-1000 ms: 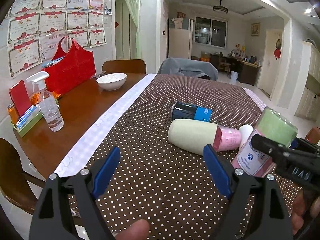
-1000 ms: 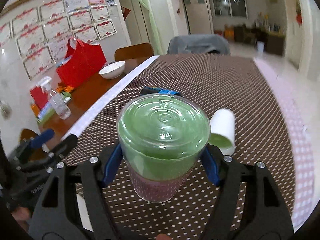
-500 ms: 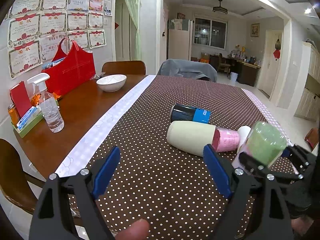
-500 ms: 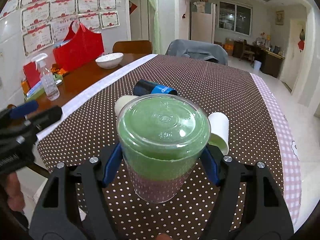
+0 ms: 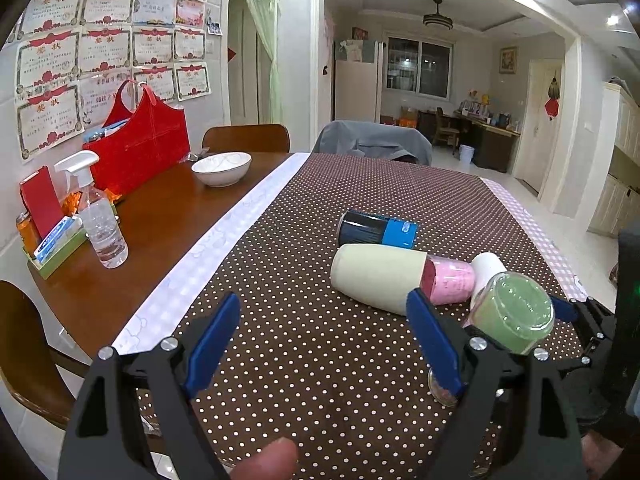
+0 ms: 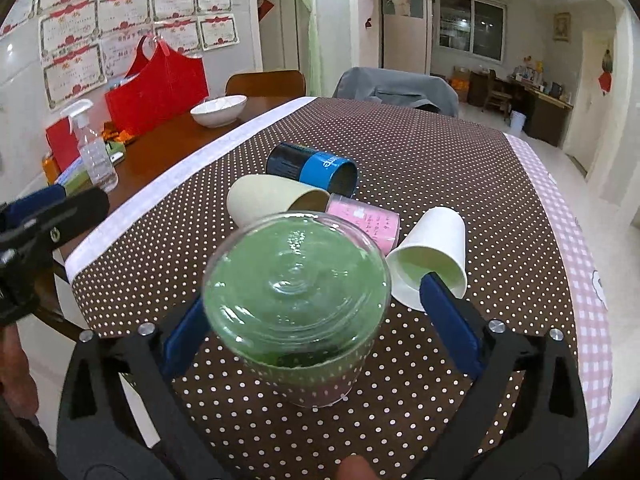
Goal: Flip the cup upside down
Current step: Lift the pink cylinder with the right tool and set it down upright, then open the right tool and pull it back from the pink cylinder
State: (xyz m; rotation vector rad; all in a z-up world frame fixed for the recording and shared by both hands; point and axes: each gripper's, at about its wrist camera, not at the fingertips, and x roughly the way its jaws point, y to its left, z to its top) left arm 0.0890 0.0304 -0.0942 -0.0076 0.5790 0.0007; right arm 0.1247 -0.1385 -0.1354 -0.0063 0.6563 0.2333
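Observation:
A clear plastic cup with a green base and pink lower part stands upside down on the dotted tablecloth, its base up. It also shows in the left wrist view. My right gripper has its jaws spread wide on either side of the cup, apart from it. My left gripper is open and empty above the cloth, to the left of the cup.
Lying on the cloth behind the cup are a cream cup, a blue and black cup, a pink cup and a white paper cup. A white bowl, spray bottle and red bag stand at the left.
The right gripper has lowered the cup onto the cloth and opened its jaws, letting go of it. The left gripper has stayed nearly still.

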